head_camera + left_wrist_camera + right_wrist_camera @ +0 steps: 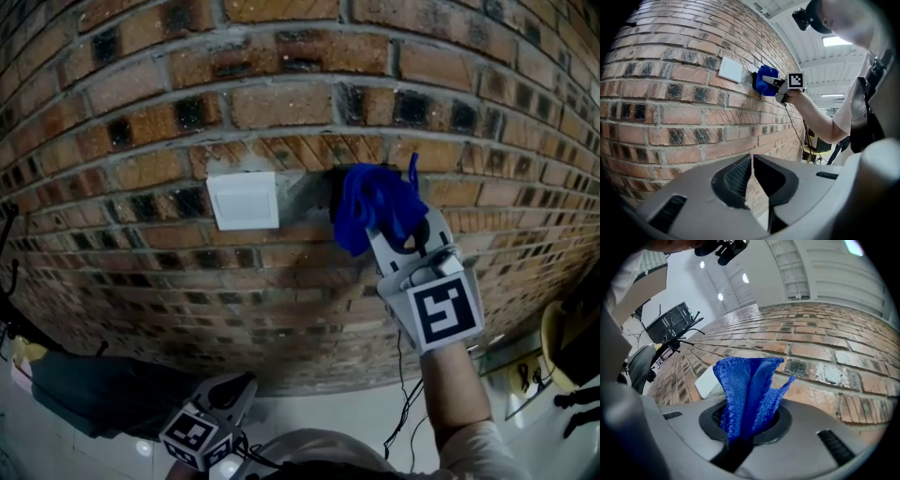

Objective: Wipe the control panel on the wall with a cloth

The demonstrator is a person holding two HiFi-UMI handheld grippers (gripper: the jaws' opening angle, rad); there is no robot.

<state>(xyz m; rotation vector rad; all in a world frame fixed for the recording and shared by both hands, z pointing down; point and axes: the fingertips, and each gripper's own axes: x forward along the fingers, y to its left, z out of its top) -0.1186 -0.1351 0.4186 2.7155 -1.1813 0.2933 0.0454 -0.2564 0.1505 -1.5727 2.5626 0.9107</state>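
Here the blue cloth (371, 201) is clamped between the fingers of the right gripper (397, 232) and held against the brick wall (141, 94), just right of the white control panel (243, 200). The left gripper (228, 401) is held low, well apart from the panel, its fingers together with nothing between them.

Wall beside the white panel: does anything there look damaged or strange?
Yes. Right of the white panel, a rough grey patch breaks the brickwork, as if cut and filled. A dark shape at its edge is mostly hidden by the blue cloth in the right gripper.
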